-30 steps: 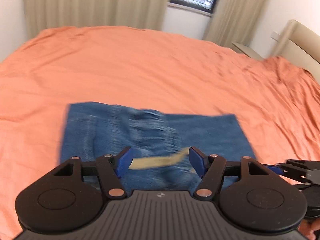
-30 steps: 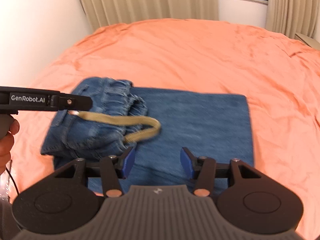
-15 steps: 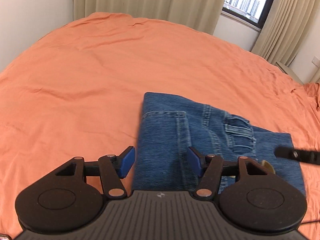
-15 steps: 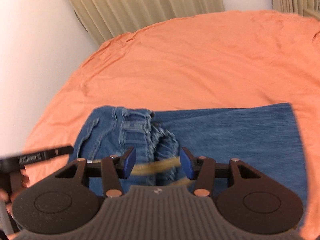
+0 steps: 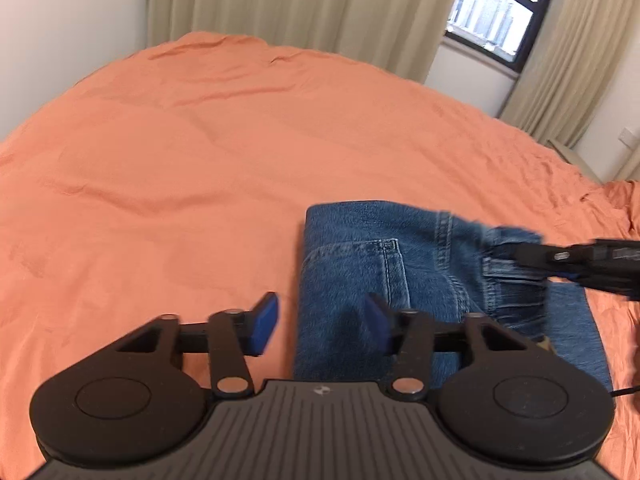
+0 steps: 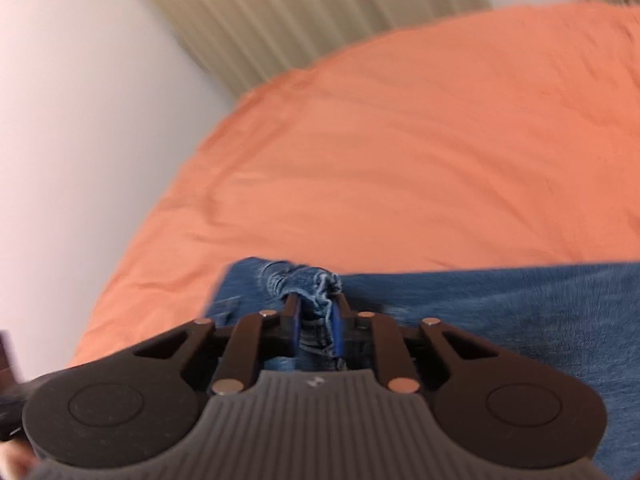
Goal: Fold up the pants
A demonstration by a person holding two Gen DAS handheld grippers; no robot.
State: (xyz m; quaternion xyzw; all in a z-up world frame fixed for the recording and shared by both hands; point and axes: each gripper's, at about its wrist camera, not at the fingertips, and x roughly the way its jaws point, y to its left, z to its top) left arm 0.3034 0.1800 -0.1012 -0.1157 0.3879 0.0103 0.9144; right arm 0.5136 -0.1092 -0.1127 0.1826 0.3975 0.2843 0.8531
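Pants lay partly folded on the orange bedspread, long axis running rightward; right gripper had just closed, pinching bunched waistband denim; left gripper half-spread, narrowing, straddling the folded left edge, not yet gripping.

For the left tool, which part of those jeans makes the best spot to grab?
The folded left edge of the jeans, approached from the bare sheet side. That thick, straight edge already sits between the left tool's closing jaws, so one pad can slide under while the other stays on top. The right tool already pinches the bunched waistband.
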